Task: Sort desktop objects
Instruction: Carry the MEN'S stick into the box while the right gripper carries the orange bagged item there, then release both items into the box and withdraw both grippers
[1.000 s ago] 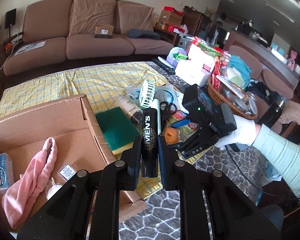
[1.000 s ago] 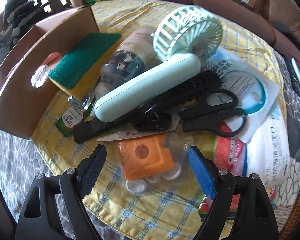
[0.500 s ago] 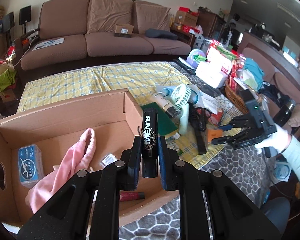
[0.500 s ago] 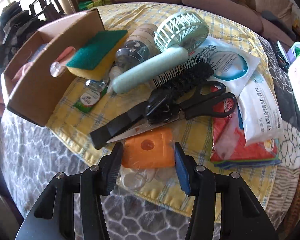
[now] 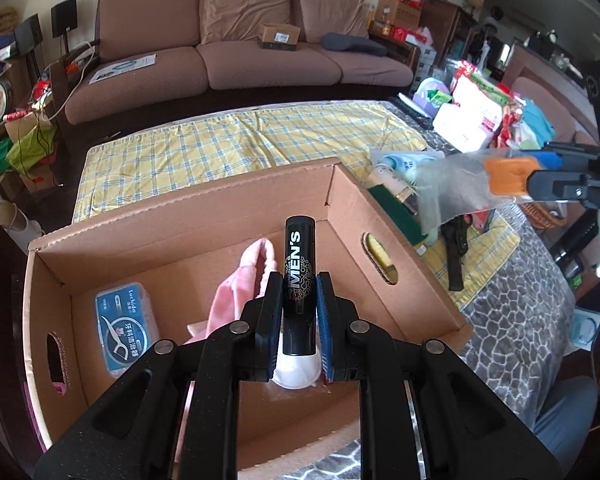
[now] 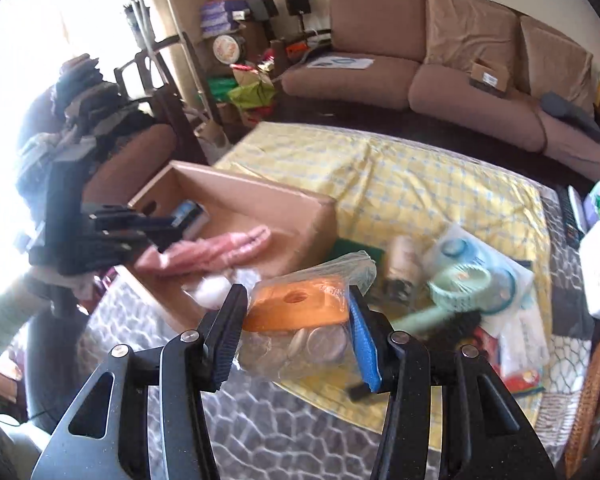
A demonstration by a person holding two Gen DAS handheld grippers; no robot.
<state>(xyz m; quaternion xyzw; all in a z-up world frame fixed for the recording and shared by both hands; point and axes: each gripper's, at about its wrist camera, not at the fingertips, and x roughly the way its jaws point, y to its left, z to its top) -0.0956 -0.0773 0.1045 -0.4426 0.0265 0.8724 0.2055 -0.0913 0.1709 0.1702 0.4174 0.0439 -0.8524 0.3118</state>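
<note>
My left gripper [image 5: 298, 296] is shut on a black tube marked MEN'S [image 5: 299, 276], held over the open cardboard box [image 5: 204, 204]. In the box lie a pink cloth [image 5: 236, 288], a blue floss case [image 5: 126, 326] and a white round thing [image 5: 296, 374]. My right gripper [image 6: 296, 320] is shut on a clear plastic bag holding an orange block [image 6: 296, 308] and clear discs, lifted above the table. In the left wrist view that bag [image 5: 452, 192] hangs at the right, beyond the box's right wall. The left gripper [image 6: 148, 224] shows blurred at the left of the right wrist view.
On the yellow checked cloth [image 5: 228, 140] right of the box lie a green sponge [image 5: 396, 212], a bottle [image 6: 404, 264], a mint hand fan [image 6: 456, 292], a black brush [image 6: 456, 324] and packets. A wicker basket [image 5: 540, 212] and a brown sofa [image 5: 236, 52] stand beyond.
My left gripper carried the black tube left from the pile to over the box. My right gripper closed on the bag with the orange block and lifted it off the table.
</note>
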